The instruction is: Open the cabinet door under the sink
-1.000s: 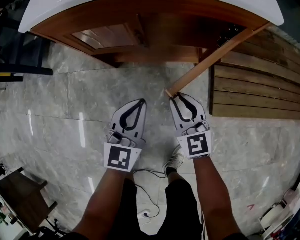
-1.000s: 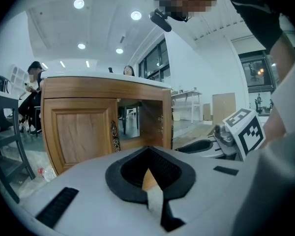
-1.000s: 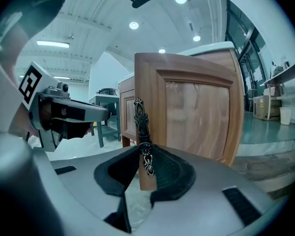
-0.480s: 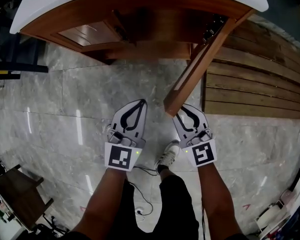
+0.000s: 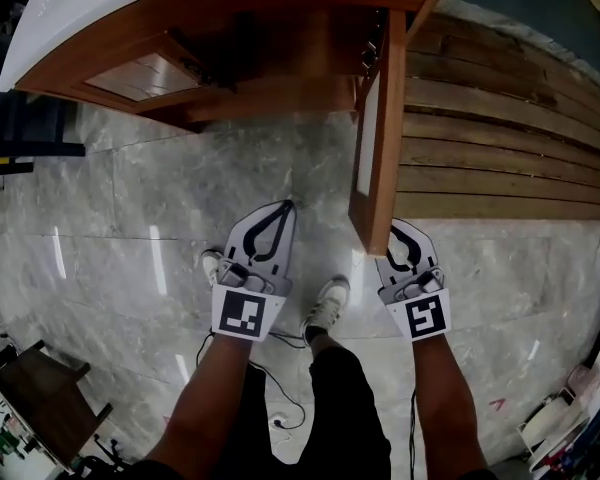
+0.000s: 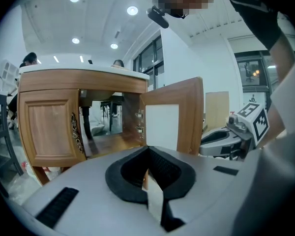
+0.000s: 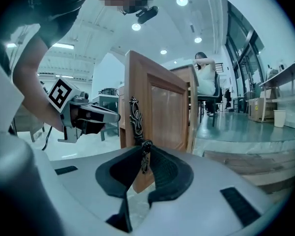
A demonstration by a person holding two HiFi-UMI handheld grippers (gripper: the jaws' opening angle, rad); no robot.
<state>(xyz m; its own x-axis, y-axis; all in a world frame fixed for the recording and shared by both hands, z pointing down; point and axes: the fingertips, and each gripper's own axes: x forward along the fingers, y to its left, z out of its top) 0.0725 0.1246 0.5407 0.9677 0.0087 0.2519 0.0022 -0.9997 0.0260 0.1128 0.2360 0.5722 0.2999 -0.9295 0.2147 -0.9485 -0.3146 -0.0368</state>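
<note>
The cabinet door (image 5: 388, 118) is the right-hand leaf of the sink cabinet (image 5: 230, 18). It stands swung out on its hinges, roughly square to the cabinet front, with its free edge away from the cabinet and the compartment exposed. The door is brown wood with a framed outer panel and a pale inner face. A dark ornate door handle (image 7: 136, 117) runs vertically near the free edge.

The step in hand is the pull-open stroke, judged nearly complete. The right gripper (image 7: 145, 151) pinches the lower end of the door handle. Its jaws have just been closing further, with the handle between them. The next move probably calls for easing the jaws apart and drawing the gripper clear of the handle, without nudging the door back toward the cabinet.

The left gripper (image 5: 285, 206) hovers in front of the cabinet, on the door's inner side, with its jaws pressed together and empty. The cabinet's left-hand door (image 5: 130, 73) is closed.
</note>
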